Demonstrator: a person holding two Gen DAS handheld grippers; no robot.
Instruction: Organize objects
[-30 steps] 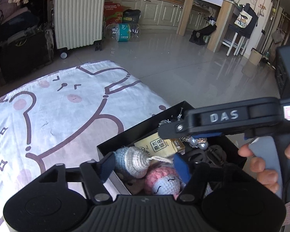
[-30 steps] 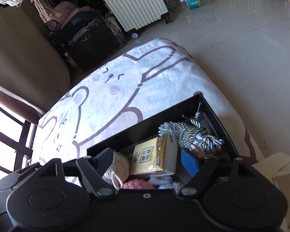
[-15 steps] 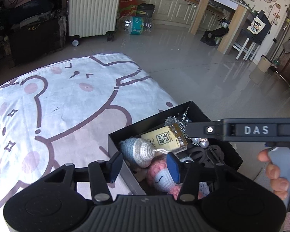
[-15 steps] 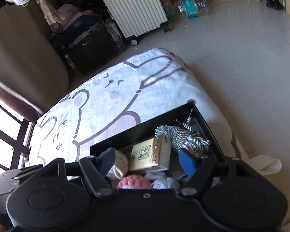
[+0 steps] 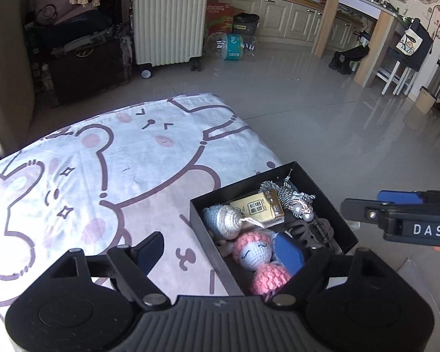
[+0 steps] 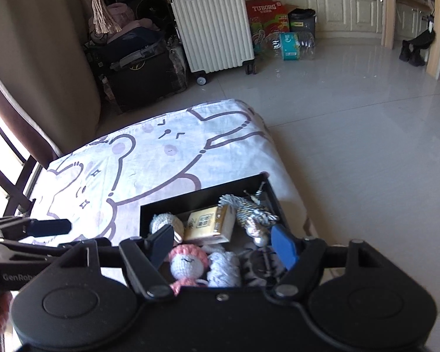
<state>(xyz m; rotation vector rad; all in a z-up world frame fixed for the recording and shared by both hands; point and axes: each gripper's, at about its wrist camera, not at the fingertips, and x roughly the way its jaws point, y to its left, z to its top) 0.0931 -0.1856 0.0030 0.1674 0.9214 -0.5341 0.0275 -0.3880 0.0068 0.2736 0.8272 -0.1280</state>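
A black open box (image 5: 325,202) (image 6: 167,204) sits on the right part of a bed. It holds a pink and white crochet doll (image 5: 253,250) (image 6: 187,262), a pale crochet doll (image 5: 224,220), a yellow tissue pack (image 5: 258,209) (image 6: 209,224), a silver tassel (image 5: 290,195) (image 6: 249,208) and a black hair clip (image 5: 311,231). My left gripper (image 5: 220,249) is open and empty, above the box's left wall. My right gripper (image 6: 223,243) is open and empty over the box's near end; it also shows in the left wrist view (image 5: 396,220).
The bed has a white cover with cartoon bears (image 5: 117,170) (image 6: 161,158). Beyond it are a tiled floor (image 5: 322,111), a cream suitcase (image 5: 168,20) (image 6: 214,26), dark bags (image 5: 82,58) and a pack of water bottles (image 5: 234,47).
Both grippers have pulled back and up from the box. The left gripper has shifted left and its jaws have opened wider. The right gripper has drawn away to the right.
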